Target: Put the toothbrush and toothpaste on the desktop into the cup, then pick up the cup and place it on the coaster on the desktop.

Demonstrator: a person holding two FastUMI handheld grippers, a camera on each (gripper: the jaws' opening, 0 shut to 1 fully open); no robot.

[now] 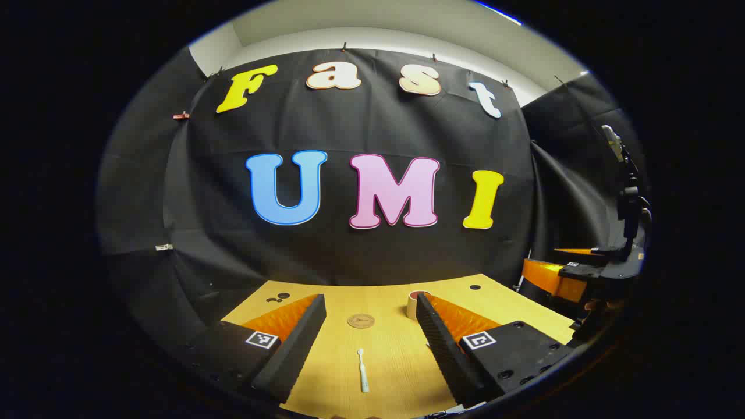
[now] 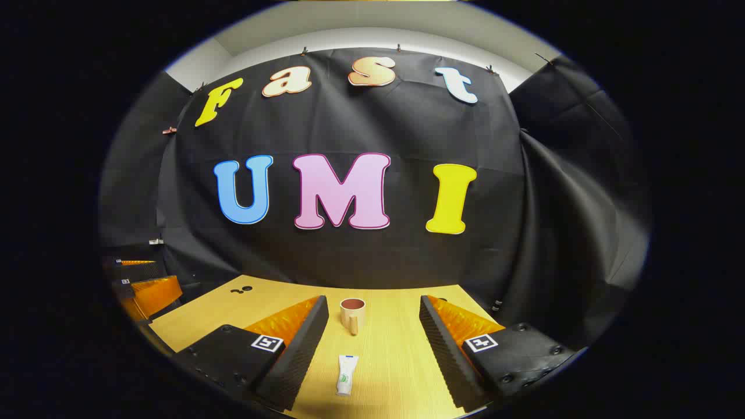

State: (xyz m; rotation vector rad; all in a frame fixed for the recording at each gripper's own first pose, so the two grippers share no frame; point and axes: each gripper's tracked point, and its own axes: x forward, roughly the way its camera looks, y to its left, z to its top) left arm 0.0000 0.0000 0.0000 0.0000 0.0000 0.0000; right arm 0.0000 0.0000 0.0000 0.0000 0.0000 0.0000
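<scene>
The toothbrush [image 1: 362, 370] lies near the table's [image 1: 396, 355] front edge between your left gripper's [image 1: 372, 343] spread, empty fingers; the coaster [image 1: 361, 320] sits beyond it. Your right gripper [image 2: 372, 343] (also released) frames the toothpaste [image 2: 346, 375], with the cup [image 2: 353, 314] upright toward the far edge.

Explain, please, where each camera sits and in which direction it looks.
Left gripper view: rides on the left gripper, facing forward over the desktop at the toothbrush and coaster; its own open fingers show, and the right gripper sits farther right.
Right gripper view: rides on the right gripper, facing the toothpaste and cup; its own open fingers show.
Shared: desktop, cup and the booth's wall.
</scene>
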